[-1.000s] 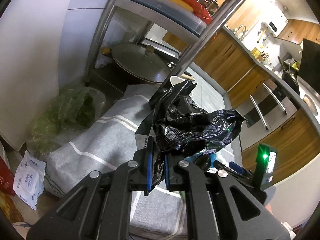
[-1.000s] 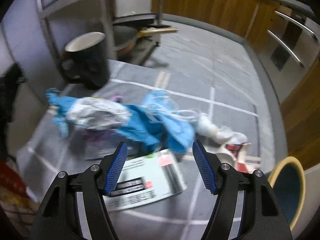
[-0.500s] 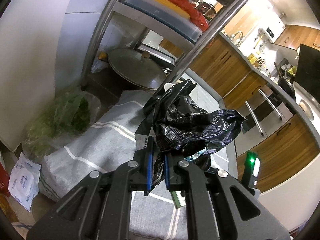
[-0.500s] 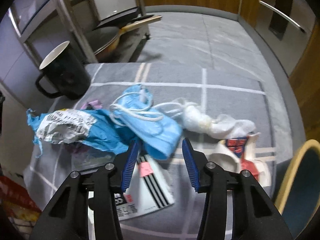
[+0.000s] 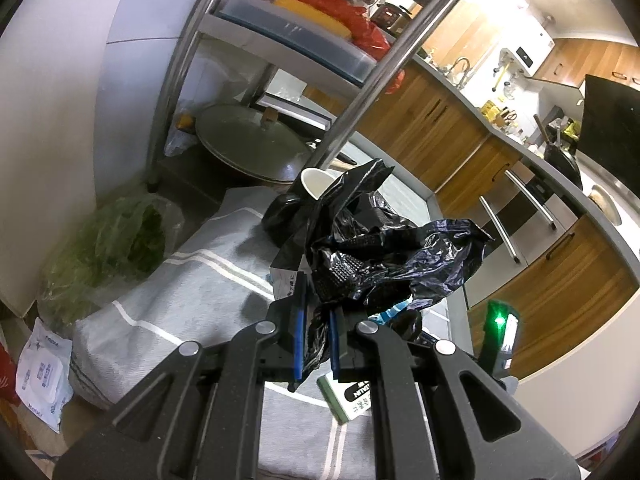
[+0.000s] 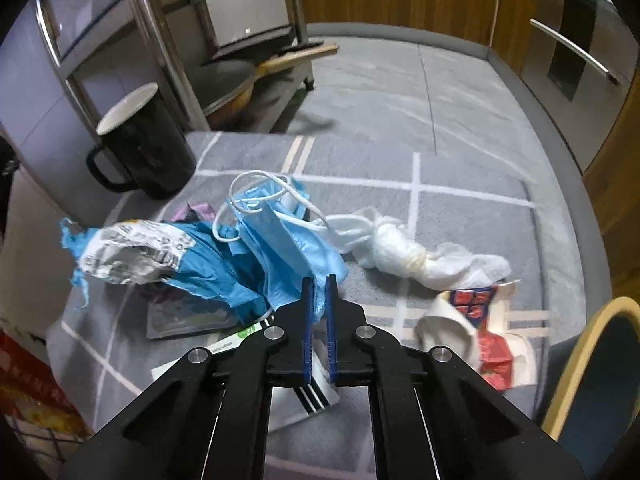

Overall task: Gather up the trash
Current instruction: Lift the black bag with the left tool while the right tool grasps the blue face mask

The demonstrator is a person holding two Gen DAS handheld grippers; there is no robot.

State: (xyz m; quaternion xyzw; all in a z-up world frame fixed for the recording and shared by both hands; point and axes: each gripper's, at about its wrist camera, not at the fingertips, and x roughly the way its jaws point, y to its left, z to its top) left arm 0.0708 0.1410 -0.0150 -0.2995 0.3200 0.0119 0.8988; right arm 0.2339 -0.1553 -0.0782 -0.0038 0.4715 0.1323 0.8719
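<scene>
- The left gripper, at the lower centre of the left wrist view, has its blue pads pressed together on a fold of the black trash bag.
- The bag rises crumpled from the pads to the middle of the frame, above a grey cloth with white stripes.
- Behind the bag stands a black mug with a white inside, partly hidden by the plastic.
- In the right wrist view, the right gripper at the lower centre is clamped on the lower edge of a blue face mask; the mask's fabric sits between the blue pads.
- The mask lies in the middle of the frame, its white ear loops curling at its upper end.
- Just left of the mask is a torn blue wrapper with a white printed part.
- Right of the mask lies a twisted white tissue, and below that, at the lower right, a crushed red and white paper cup.
- A white card with a green logo lies under the gripper, partly hidden.
</scene>
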